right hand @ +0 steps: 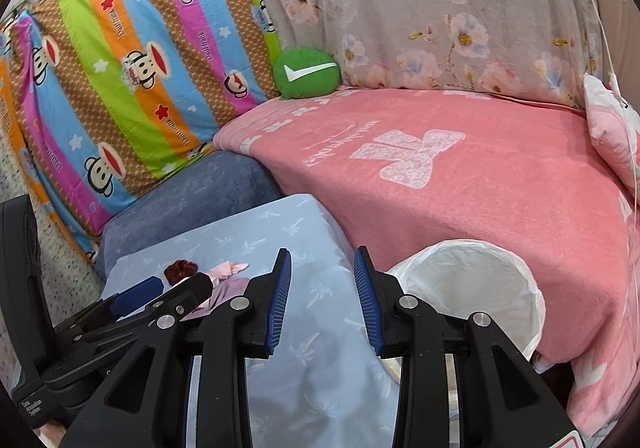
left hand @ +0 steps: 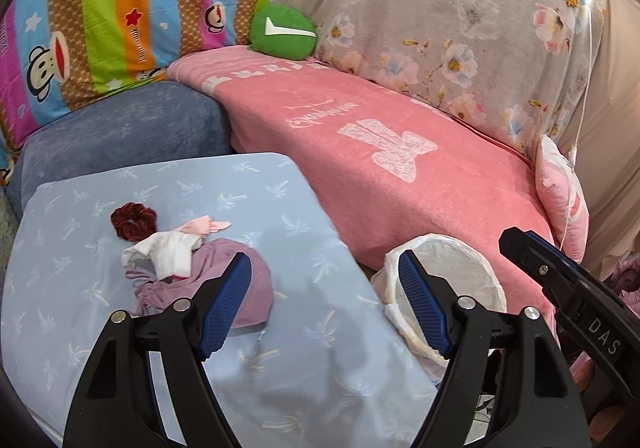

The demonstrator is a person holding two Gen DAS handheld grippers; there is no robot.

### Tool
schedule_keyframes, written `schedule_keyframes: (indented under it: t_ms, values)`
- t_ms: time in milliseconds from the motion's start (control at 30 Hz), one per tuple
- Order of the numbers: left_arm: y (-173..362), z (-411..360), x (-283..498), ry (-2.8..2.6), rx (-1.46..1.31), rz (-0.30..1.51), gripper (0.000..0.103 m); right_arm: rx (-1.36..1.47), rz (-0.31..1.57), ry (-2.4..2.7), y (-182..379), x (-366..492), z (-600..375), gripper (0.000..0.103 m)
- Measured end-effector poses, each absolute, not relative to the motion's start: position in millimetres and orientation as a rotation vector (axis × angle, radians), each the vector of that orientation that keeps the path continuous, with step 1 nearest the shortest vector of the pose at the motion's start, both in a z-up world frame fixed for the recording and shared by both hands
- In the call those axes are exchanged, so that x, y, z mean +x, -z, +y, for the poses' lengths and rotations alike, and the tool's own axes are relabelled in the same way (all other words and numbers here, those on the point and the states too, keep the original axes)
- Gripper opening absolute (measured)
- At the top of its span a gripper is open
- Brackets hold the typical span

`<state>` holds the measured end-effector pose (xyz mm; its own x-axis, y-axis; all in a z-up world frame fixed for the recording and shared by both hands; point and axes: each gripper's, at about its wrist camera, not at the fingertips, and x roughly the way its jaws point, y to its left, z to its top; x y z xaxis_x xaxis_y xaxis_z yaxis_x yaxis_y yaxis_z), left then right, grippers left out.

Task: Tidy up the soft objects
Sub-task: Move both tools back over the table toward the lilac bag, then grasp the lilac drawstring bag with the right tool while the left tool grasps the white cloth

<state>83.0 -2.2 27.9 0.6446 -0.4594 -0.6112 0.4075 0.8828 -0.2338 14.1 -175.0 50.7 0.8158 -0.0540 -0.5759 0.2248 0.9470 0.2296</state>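
Note:
A small pile of soft things lies on the light blue pillow (left hand: 280,207): a dark red scrunchie (left hand: 133,221), a white knit piece (left hand: 170,254), a pink scrap (left hand: 210,226) and a mauve garment (left hand: 240,268). My left gripper (left hand: 324,262) hovers open just right of the pile, its left pad over the mauve garment, nothing between the pads. A white round basket (left hand: 452,268) stands empty to the right, against the pink blanket. My right gripper (right hand: 322,254) is open by a narrow gap over the blue pillow (right hand: 320,288), holding nothing, between the pile (right hand: 224,280) and the basket (right hand: 460,280).
A pink blanket (left hand: 380,135) covers the seat behind. A green round cushion (left hand: 282,31) sits at the back, between a striped monkey-print pillow (left hand: 120,7) and a grey floral cover (left hand: 460,7). A blue-grey cushion (left hand: 120,135) lies left, a small pink pillow (left hand: 560,187) right.

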Motion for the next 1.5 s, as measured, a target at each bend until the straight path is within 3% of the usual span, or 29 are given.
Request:
schedule_keyframes:
  t_ms: [600, 767, 1400, 1500]
  values:
    - [1, 75, 100, 0.346, -0.141, 0.765, 0.073, 0.217, 0.691, 0.049, -28, 44, -101, 0.033]
    - [20, 103, 108, 0.284, -0.16, 0.81, 0.073, 0.206, 0.724, 0.023, -15, 56, -83, 0.037]
    - [95, 166, 137, 0.159, -0.22, 0.979, 0.075, 0.163, 0.876, -0.041, 55, 112, -25, 0.038]
    - [100, 163, 141, 0.168, -0.224, 0.993, 0.075, 0.173, 0.891, -0.026, 67, 119, -28, 0.048]
